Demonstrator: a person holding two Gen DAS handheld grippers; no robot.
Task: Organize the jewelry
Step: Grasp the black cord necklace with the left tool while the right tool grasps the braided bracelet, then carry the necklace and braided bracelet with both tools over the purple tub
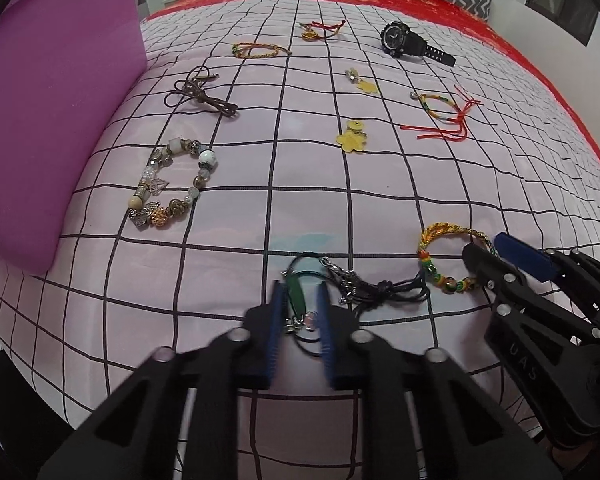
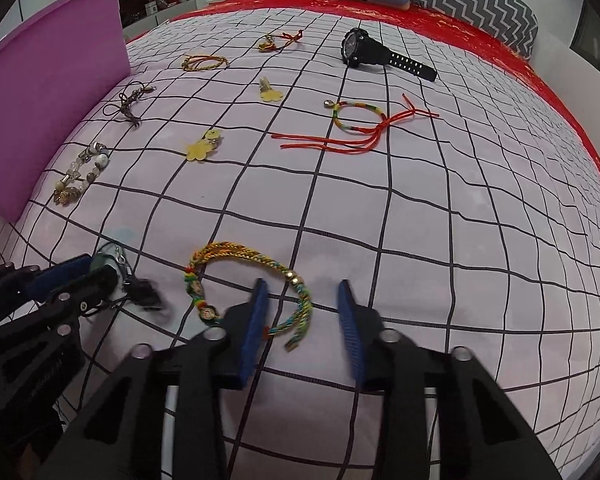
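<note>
A white checked bed cover [image 1: 380,208] fills both views, with a tall purple bin [image 1: 60,100] standing on it well off to the left of both grippers. Far ahead of the grippers, towards the right, lies a black watch [image 1: 404,42]. A chunky beaded bracelet [image 1: 172,184] sits ahead and to the left of the left gripper [image 1: 300,316], close to the bin wall, and a brown cord [image 1: 200,94] lies further on behind it. A woven bracelet with long red cords [image 2: 360,124] lies ahead of the right gripper [image 2: 302,312], and a yellow flower charm [image 1: 352,140] sits ahead of the left one. The right gripper's blue pads stand spread over a yellow-green braided bracelet [image 2: 260,256]; one end of it lies between them and the loop reaches forward and left. The left gripper's pads are likewise apart, either side of the green pendant [image 1: 296,292] of a black cord necklace whose clasp and knot trail to its right. The two grippers are just beside each other.
</note>
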